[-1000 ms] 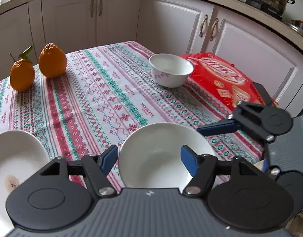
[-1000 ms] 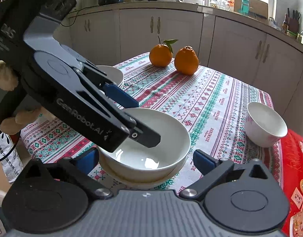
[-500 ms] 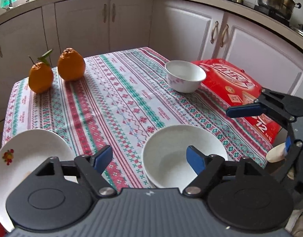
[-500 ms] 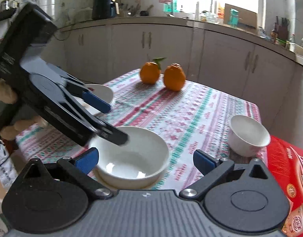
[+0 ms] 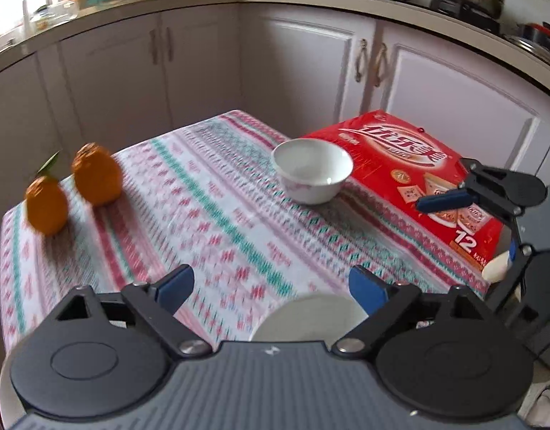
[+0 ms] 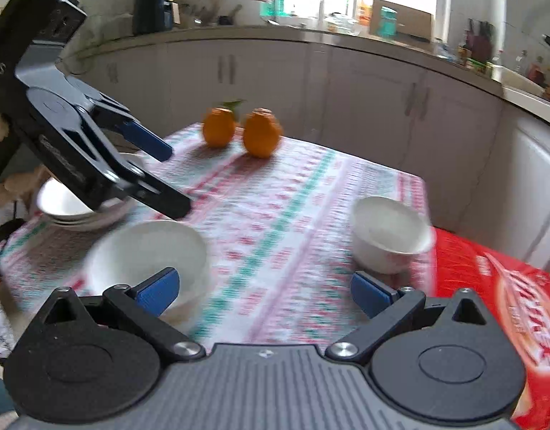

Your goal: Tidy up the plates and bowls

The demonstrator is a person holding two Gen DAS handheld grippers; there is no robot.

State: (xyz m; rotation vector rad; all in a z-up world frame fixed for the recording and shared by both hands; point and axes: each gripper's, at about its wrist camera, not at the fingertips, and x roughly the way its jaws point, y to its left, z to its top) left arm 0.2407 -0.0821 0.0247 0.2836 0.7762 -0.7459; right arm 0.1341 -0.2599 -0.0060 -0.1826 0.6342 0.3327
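Observation:
A large white bowl (image 6: 149, 254) sits on a plate at the table's near edge; in the left wrist view only its rim (image 5: 307, 317) shows below my fingers. A small white bowl (image 5: 312, 170) (image 6: 389, 236) stands at the far right beside the red box. A stack of white plates (image 6: 77, 211) lies at the left, partly hidden by my left gripper (image 6: 174, 179). My left gripper (image 5: 271, 286) is open and empty, raised above the table. My right gripper (image 6: 264, 290) is open and empty, raised over the near edge; it also shows in the left wrist view (image 5: 447, 200).
Two oranges (image 5: 95, 175) (image 6: 260, 136) stand at the far end of the patterned tablecloth (image 5: 221, 215). A red snack box (image 5: 411, 168) (image 6: 490, 294) lies at the table's right side. White kitchen cabinets (image 5: 311, 64) surround the table.
Both grippers have lifted up and drawn back from the large bowl, staying open. The bowl remains on its plate. The views are blurred by motion.

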